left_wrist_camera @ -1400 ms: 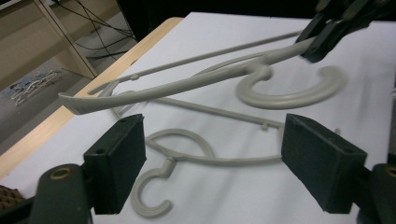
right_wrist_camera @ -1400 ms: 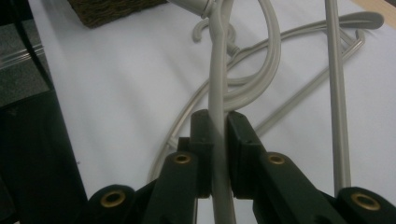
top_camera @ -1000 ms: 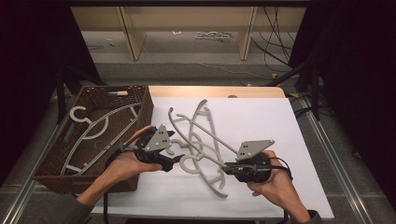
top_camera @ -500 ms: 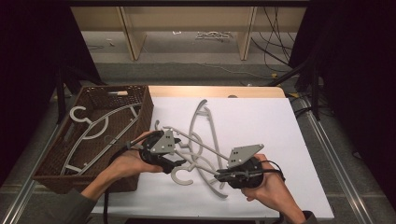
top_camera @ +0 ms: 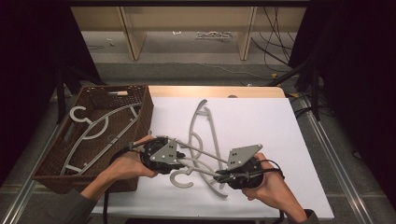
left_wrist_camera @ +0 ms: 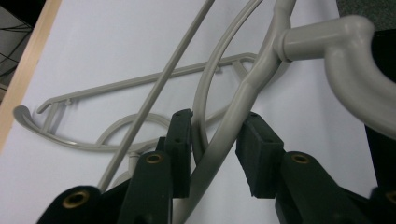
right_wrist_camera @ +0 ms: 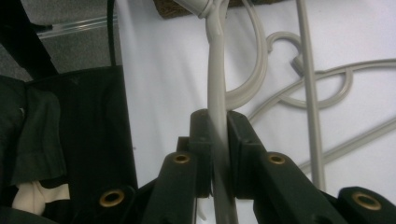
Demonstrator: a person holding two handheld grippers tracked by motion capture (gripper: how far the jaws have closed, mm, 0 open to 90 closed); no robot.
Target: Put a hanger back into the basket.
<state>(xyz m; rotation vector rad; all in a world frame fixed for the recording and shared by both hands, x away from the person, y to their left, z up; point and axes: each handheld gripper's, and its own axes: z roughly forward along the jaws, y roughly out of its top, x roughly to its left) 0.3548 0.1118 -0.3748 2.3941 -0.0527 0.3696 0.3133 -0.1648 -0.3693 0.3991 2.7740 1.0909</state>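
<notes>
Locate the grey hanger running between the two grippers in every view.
High view: grey hanger low centre, spanning left gripper to right gripper.
Left gripper view: its arm rises between the jaws, which have just been closing; hook top right.
Right gripper view: its arm stands centre, clamped in the jaws.
Shared landmark: second hanger lying flat on the white table.

The hangers (top_camera: 205,140) look like smooth grey plastic with a soft satin sheen, nothing shiny about them. The basket (top_camera: 140,105) is dark brown woven wicker, rough and matt. The bench (top_camera: 261,121) has a flat matt white top, paper-like, with a pale wood edge along the far side. Each hand-held gripper has matt black plastic jaws with brass-looking rivets, and the pads (left_wrist_camera: 181,140) seem like dull black rubber. The plate (top_camera: 243,155) on top is plain matt grey.
</notes>
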